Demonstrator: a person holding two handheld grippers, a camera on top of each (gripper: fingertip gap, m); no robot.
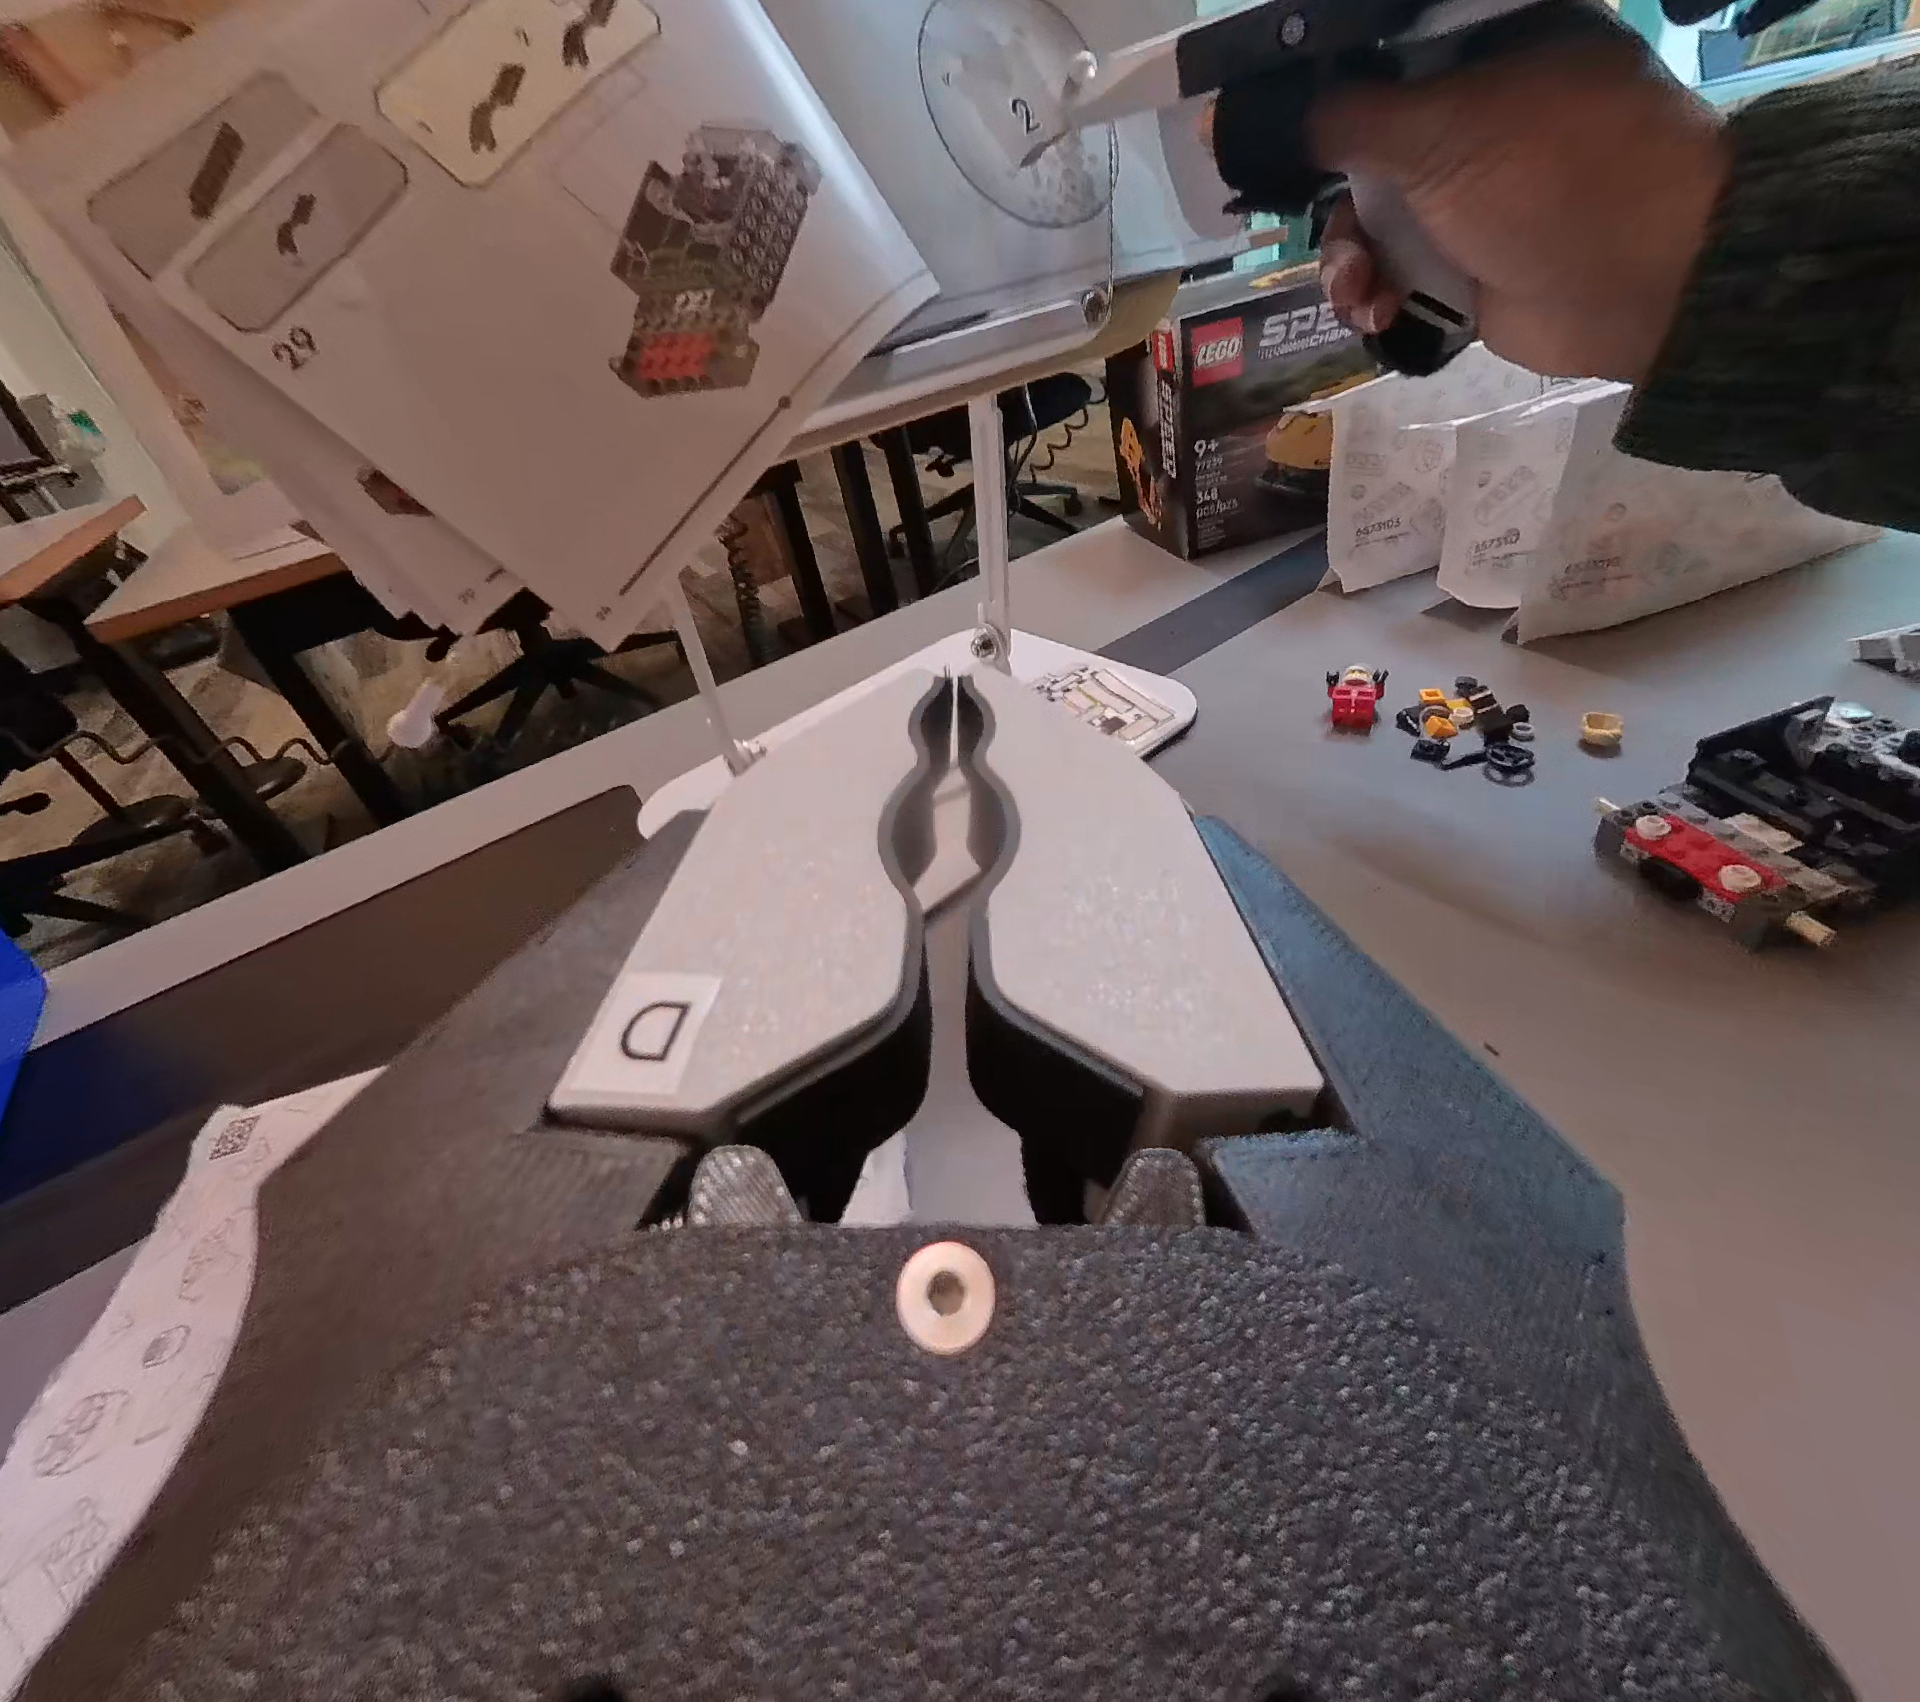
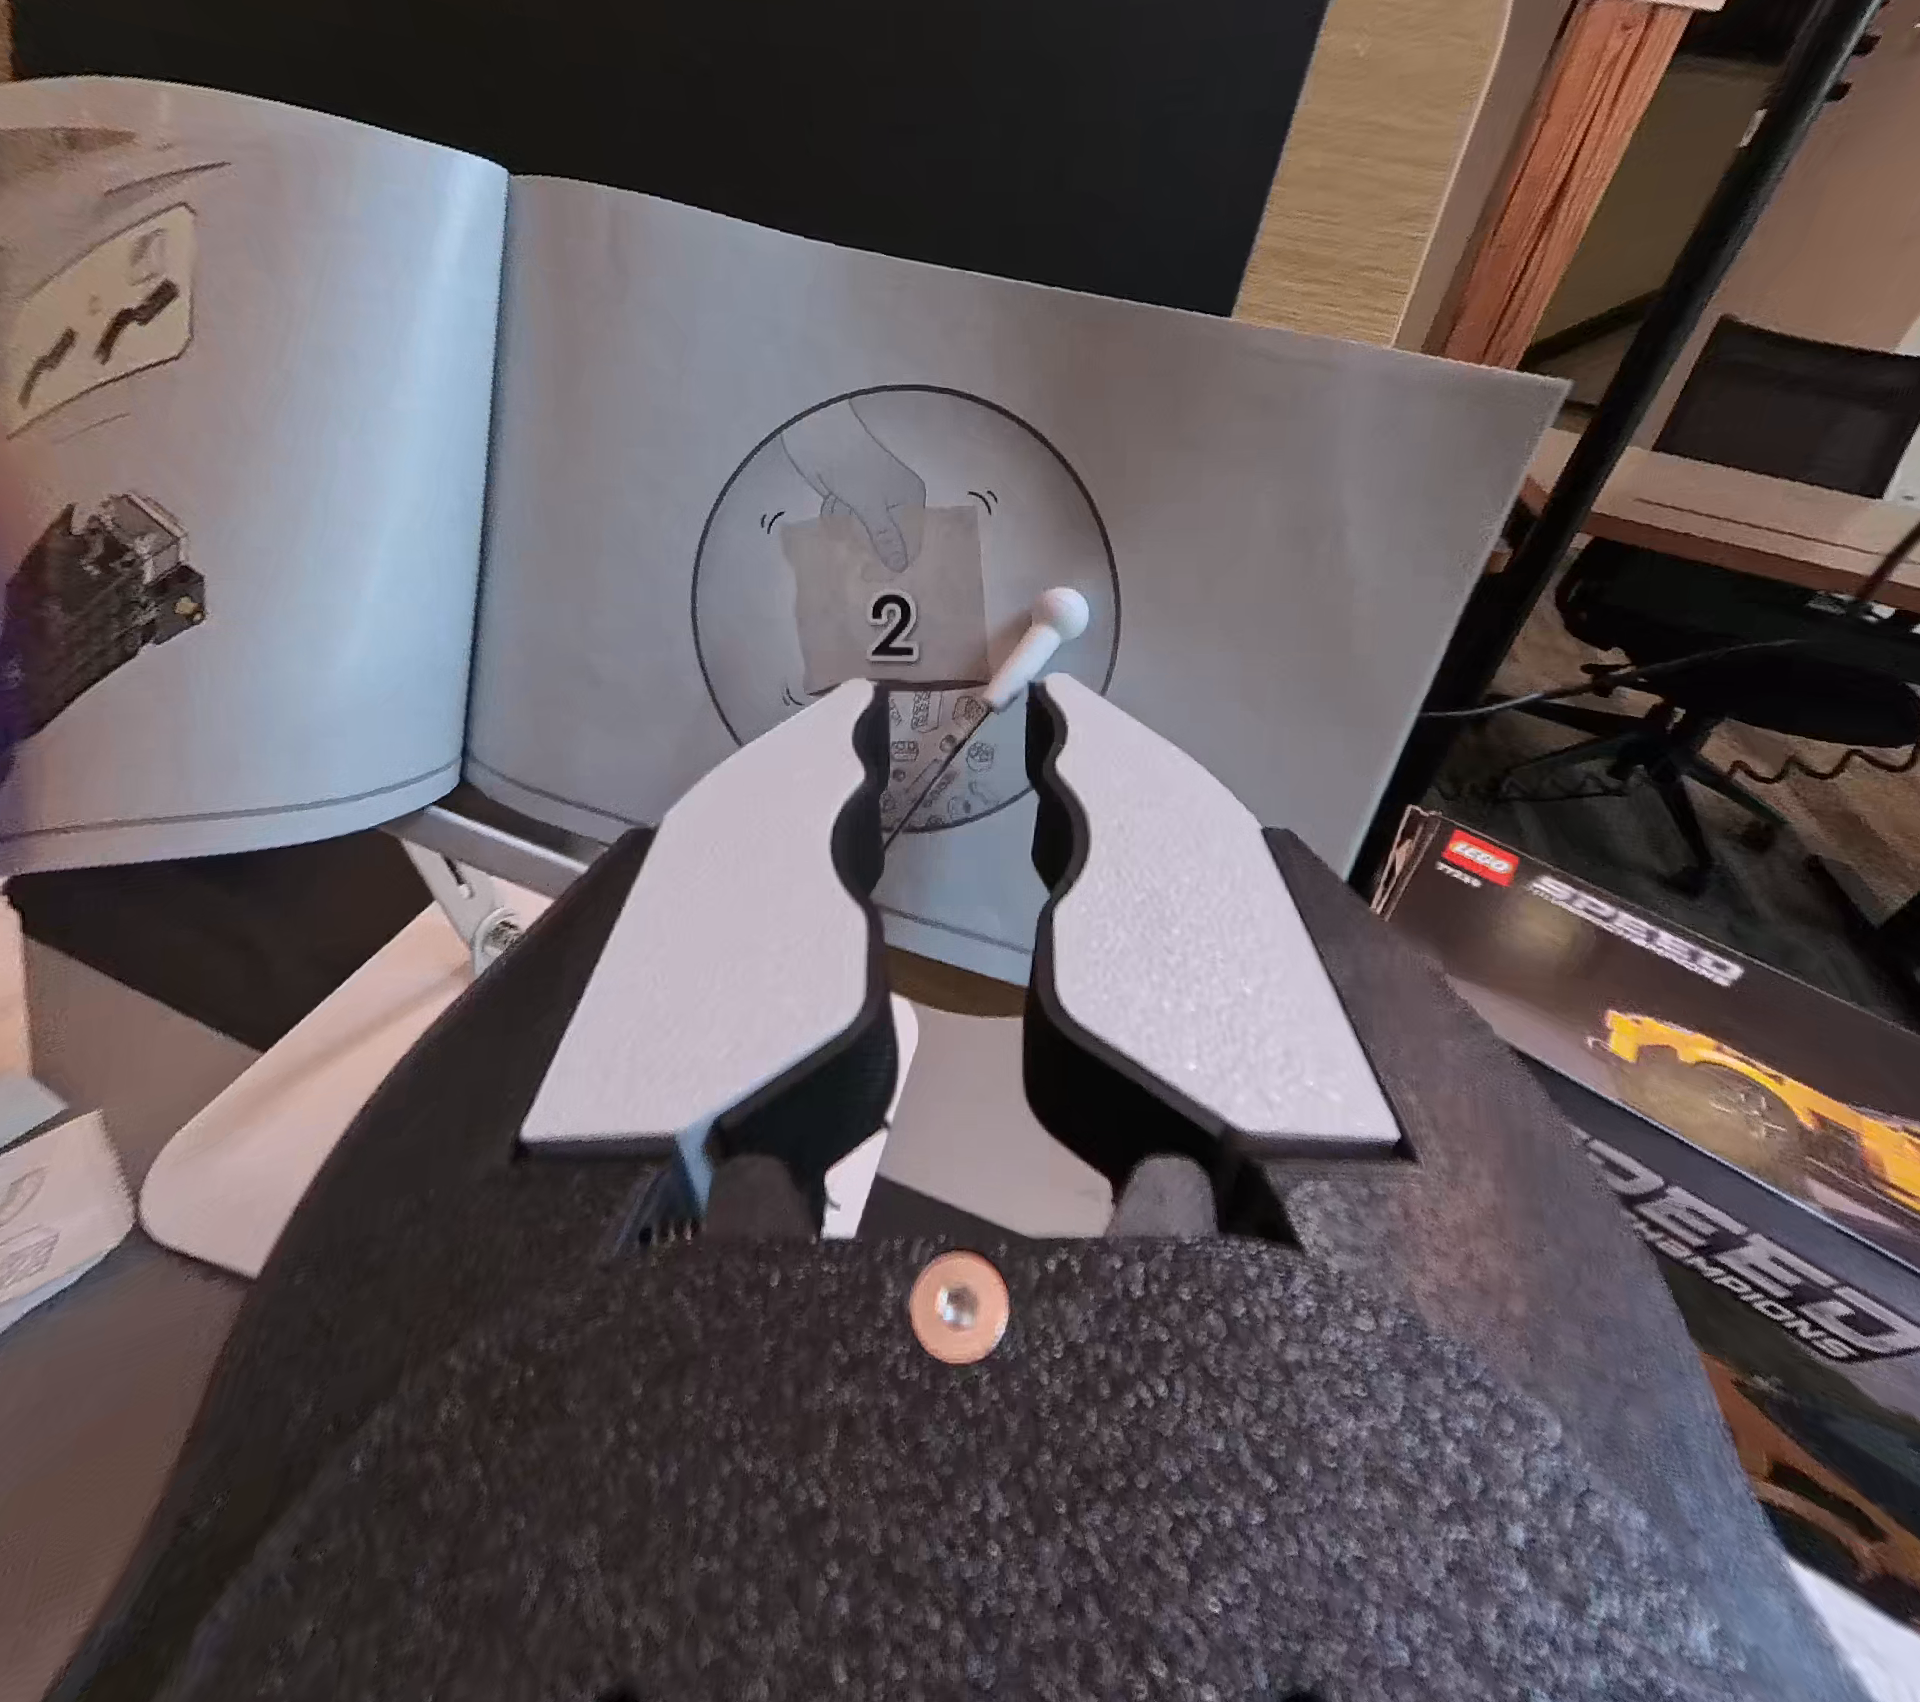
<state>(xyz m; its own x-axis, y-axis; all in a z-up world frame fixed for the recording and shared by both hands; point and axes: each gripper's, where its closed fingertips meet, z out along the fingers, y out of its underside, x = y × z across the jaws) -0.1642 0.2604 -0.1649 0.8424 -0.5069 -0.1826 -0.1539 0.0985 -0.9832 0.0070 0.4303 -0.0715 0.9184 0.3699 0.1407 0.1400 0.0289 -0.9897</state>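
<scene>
Your left gripper: grainy matt black printed plastic body, fingers faced in speckled matt grey, bare metal screw near you. Right gripper: same pebbled black shell, matt pale finger faces. Booklet, far left: smooth paper with a slight sheen, pages curling. It sits on a stand of smooth white plastic with shiny metal bolts. Table: matt grey laminate. Box, far right: glossy printed card. Bags: crinkled matt paper. Bricks: glossy plastic.

An instruction booklet rests on a white stand (box nearby).
</scene>
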